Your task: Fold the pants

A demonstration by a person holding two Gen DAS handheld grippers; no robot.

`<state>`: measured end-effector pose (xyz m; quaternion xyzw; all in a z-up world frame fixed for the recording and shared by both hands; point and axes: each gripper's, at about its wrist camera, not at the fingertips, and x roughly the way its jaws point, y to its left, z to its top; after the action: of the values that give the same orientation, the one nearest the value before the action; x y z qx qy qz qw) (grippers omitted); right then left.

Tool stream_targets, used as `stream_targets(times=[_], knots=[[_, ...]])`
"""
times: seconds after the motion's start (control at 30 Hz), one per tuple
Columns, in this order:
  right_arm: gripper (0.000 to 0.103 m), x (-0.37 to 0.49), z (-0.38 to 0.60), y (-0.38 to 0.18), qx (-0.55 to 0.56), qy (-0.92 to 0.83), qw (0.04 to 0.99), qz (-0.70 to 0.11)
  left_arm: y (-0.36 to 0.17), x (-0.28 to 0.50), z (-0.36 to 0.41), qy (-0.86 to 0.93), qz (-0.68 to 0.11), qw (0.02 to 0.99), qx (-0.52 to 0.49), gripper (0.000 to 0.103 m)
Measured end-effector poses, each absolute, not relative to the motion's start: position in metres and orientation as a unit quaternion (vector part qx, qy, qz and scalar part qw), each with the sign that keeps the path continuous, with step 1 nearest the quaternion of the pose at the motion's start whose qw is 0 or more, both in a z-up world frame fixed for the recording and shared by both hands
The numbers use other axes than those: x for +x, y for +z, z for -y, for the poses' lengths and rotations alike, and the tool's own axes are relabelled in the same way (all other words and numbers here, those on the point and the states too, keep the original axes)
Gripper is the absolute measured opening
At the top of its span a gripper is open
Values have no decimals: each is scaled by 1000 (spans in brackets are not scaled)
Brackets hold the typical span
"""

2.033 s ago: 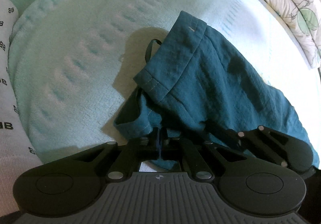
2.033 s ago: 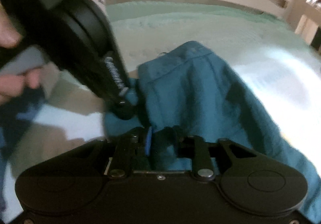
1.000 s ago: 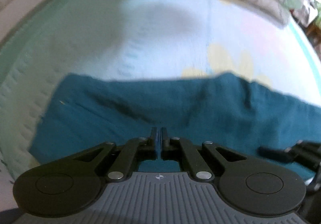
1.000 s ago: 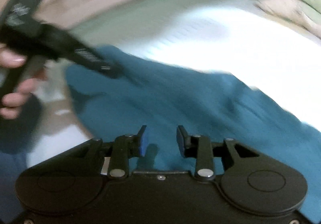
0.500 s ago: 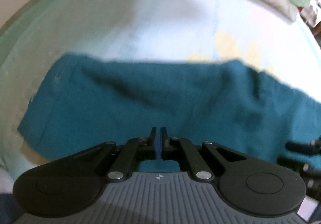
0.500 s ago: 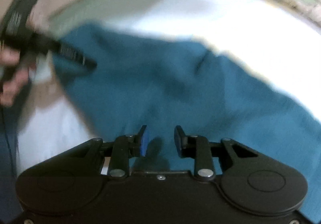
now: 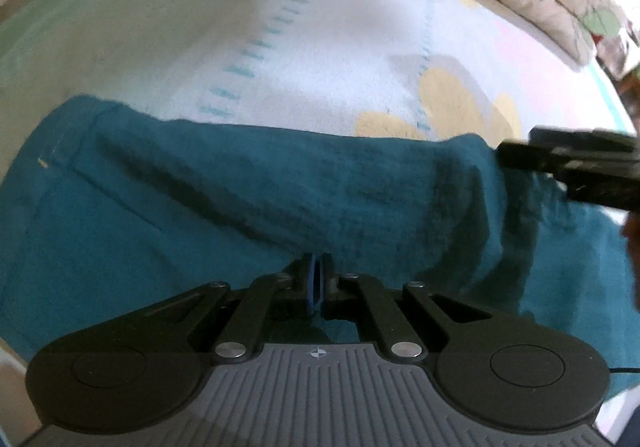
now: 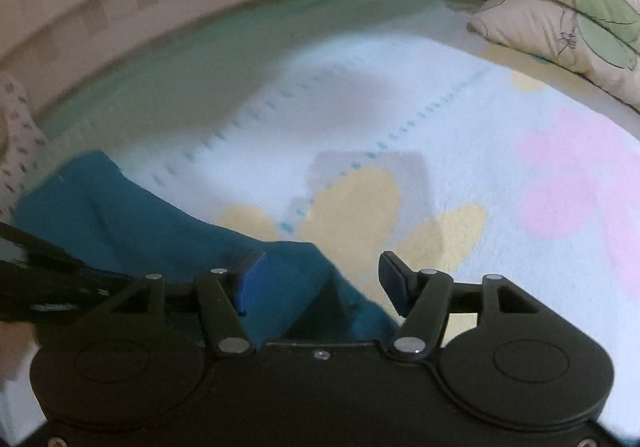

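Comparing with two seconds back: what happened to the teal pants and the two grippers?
The pants, bunched up then, now lie spread in a long band across the blanket. The right gripper, then shut on the fabric, has let go; its jaws have just been opening, with the cloth's edge between them, unpressed. The left gripper stays shut; whether it pinches fabric is unclear.

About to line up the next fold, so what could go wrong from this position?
1. The left claw is shut at the near edge of the teal woven pants; lifting now could drag the spread cloth.
2. A diagonal ridge crosses the pants; folding over it would set a crease.
3. The right claw, whose jaws have just been opening, hangs open over the pants' far end and could snag it.
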<state>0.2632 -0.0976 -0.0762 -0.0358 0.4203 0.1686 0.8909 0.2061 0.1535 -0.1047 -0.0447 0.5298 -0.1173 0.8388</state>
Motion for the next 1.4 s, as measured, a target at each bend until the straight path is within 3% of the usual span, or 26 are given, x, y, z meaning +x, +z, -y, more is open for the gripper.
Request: stream_targets(times=[0.1, 0.13, 0.17, 0.2, 0.27, 0.43, 0.53, 0.67, 1.13, 1.3, 1.4], knots=[[65, 268, 96, -92, -51, 172, 876, -447, -106, 209, -155, -114, -533, 837, -59, 2], [54, 268, 96, -94, -49, 176, 870, -457, -106, 209, -154, -113, -532, 837, -59, 2], [29, 265, 98, -95, -43, 183, 865, -465, -106, 210, -153, -112, -531, 838, -57, 2], [19, 257, 100, -95, -36, 194, 860, -471, -105, 208, -152, -112, -530, 839, -55, 2], [15, 244, 99, -92, -35, 206, 861, -464, -105, 207, -150, -112, -527, 841, -49, 2], [17, 212, 87, -94, -58, 251, 846, -468, -106, 207, -151, -107, -527, 842, -50, 2], [27, 216, 86, -93, -68, 238, 856, -453, -105, 207, -150, -106, -527, 842, -49, 2], [48, 238, 93, -86, -32, 227, 865, -446, -106, 209, -149, -108, -527, 842, -44, 2], [53, 260, 113, -98, 67, 328, 802, -494, -108, 208, -152, -113, -524, 842, -56, 2], [49, 259, 116, -106, 62, 294, 813, -498, -108, 208, -151, -111, -524, 843, -54, 2], [53, 268, 121, -105, 96, 267, 827, -484, -108, 208, -151, -112, -524, 843, -50, 2]])
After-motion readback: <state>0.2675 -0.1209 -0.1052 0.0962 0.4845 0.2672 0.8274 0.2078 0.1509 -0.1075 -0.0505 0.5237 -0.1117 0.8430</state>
